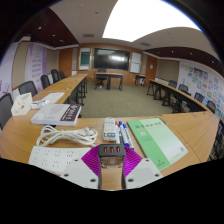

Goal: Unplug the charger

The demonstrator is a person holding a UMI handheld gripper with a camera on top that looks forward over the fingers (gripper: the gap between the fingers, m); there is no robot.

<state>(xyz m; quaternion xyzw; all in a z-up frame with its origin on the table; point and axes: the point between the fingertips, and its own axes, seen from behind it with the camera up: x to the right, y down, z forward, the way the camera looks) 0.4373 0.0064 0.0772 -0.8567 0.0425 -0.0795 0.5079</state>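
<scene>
A small black charger (112, 150) with three orange ports sits between my fingers, and both magenta pads (93, 160) press on its sides. My gripper (112, 154) is shut on it, just above the wooden table (20, 138). A white power strip (55, 158) lies to the left of the fingers, with a white cable (72, 133) looping past it. The charger looks apart from the strip. I cannot see its plug side.
A green book (155, 140) lies right of the fingers. A small white box (110, 129) and pens (124, 133) lie just ahead. Stacked books (55, 113) and a white object (20, 103) are at the far left. Conference tables and chairs stand beyond.
</scene>
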